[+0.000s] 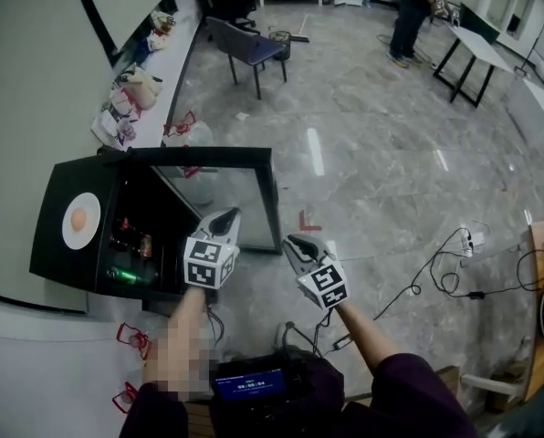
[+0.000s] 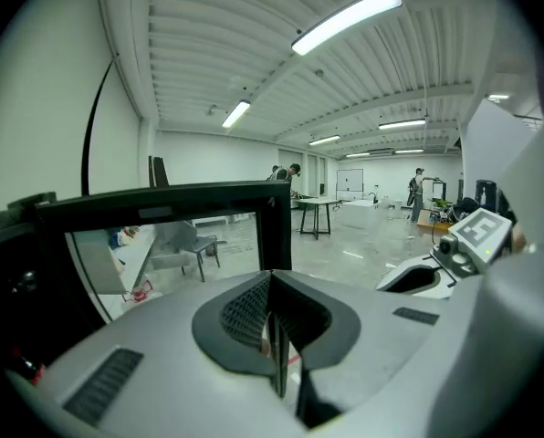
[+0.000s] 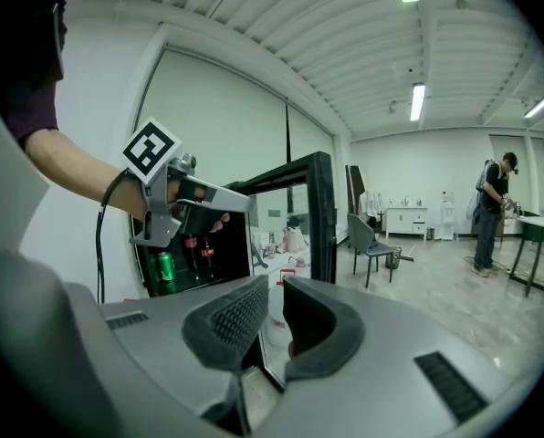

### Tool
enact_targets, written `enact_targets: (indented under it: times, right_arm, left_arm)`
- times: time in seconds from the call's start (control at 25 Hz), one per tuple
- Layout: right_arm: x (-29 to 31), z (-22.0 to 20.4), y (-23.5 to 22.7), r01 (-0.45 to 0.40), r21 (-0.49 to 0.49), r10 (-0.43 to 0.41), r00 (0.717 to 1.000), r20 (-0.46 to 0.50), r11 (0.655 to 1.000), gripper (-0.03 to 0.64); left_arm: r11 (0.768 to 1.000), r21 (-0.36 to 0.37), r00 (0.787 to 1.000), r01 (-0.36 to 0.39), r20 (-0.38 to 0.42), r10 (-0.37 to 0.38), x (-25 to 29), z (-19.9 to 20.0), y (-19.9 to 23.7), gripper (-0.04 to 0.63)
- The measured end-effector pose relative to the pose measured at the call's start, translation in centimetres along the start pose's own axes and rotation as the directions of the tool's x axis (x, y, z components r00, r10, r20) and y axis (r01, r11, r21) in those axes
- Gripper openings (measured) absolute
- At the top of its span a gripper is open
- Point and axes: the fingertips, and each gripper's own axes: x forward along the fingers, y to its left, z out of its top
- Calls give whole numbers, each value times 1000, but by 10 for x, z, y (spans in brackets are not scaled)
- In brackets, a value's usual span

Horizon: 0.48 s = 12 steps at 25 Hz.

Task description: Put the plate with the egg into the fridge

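Your left gripper (image 1: 227,217) jaws clenched on nothing, right gripper (image 1: 296,245) jaws slightly released, plate (image 1: 81,240) with egg (image 1: 79,218) atop open fridge (image 1: 51,249)

Fridge (image 1: 71,176) is matt black with a shiny glass door (image 1: 226,194), smooth white plate (image 1: 78,238) on top of it, 1 glossy metal can (image 3: 165,265) inside, and polished marble-look floor (image 1: 372,153) in front of it.

We record a white plate (image 1: 83,241) carrying an orange-tan egg (image 1: 79,218), atop a black fridge (image 1: 49,245) holding a green can (image 1: 120,275), and a grey marble-veined floor (image 1: 372,153) with a red mark (image 1: 308,220).
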Motion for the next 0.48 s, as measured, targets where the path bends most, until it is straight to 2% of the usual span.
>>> enact_targets:
  times: [0.12,0.24,0.36,0.48]
  right_arm:
    - [20,29,23,-63,-63,66,997,39,996,48]
    - [40,70,58,-141,-216,162,983,82,966,48]
    - [60,117,103,-209,-385,270,956,112,899,48]
    - [88,156,151,-251,-535,367,922,121,806,48]
  left_arm:
    - [997,48,998,-60,19,60,-32,8,23,8]
    - [988,92,992,-120,36,117,-71,20,48,8]
    - [979,118,986,-167,39,164,-114,33,75,8]
    - [965,150,977,-213,36,210,-157,50,112,8]
